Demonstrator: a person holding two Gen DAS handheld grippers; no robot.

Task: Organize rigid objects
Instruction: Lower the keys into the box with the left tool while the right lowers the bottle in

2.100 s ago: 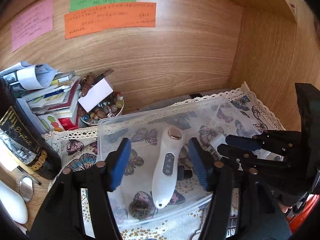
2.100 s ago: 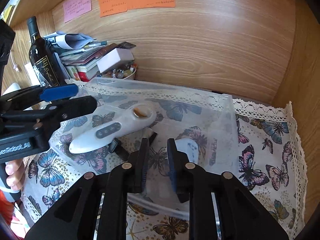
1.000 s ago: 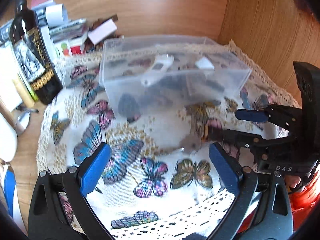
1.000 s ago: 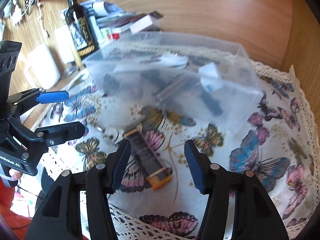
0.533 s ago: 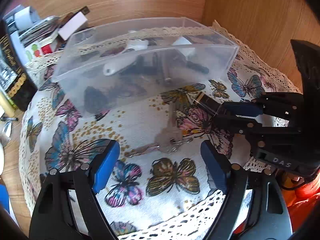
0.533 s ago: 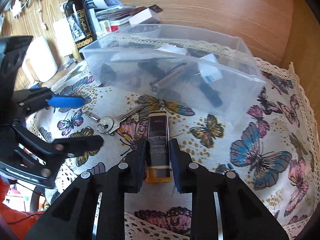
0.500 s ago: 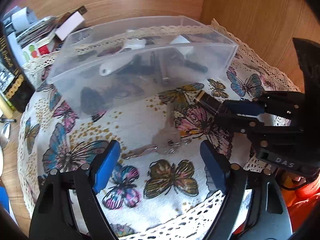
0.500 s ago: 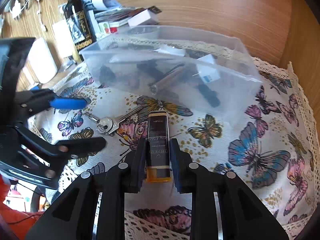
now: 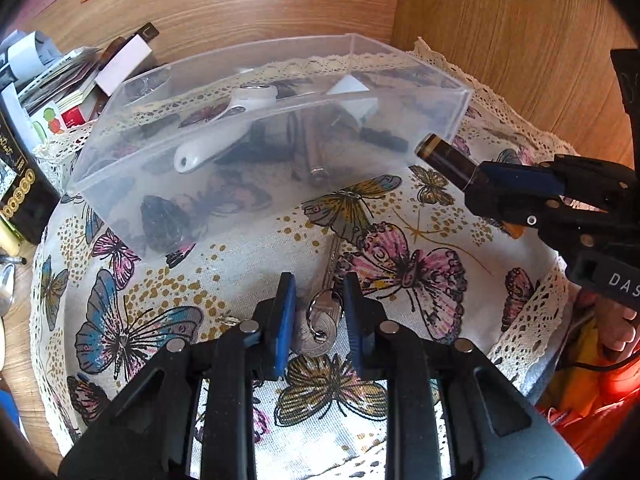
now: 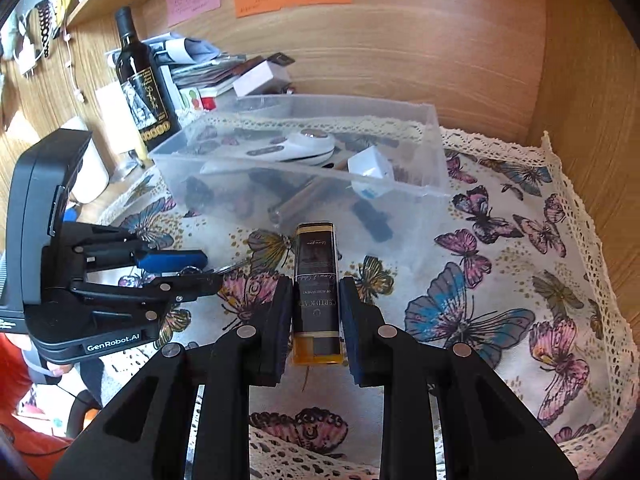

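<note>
A clear plastic box (image 9: 280, 168) (image 10: 400, 194) stands at the back of the butterfly cloth and holds a white handheld device (image 9: 224, 136) (image 10: 296, 148), a white block and dark items. My left gripper (image 9: 318, 304) (image 10: 192, 266) is shut on a bunch of keys (image 9: 320, 324) lying on the cloth. My right gripper (image 10: 315, 300) (image 9: 480, 180) is shut on a dark rectangular bottle with gold ends (image 10: 315, 276) (image 9: 444, 156) and holds it above the cloth, just in front of the box.
A wine bottle (image 10: 142, 84), a stack of booklets and papers (image 10: 208, 68) and a white box stand left of the plastic box. Wooden walls close the back and right. The lace-edged cloth (image 10: 520, 280) lies bare at the right.
My left gripper has closed on the keys. My right gripper has lifted the dark bottle off the cloth and raised it toward the box.
</note>
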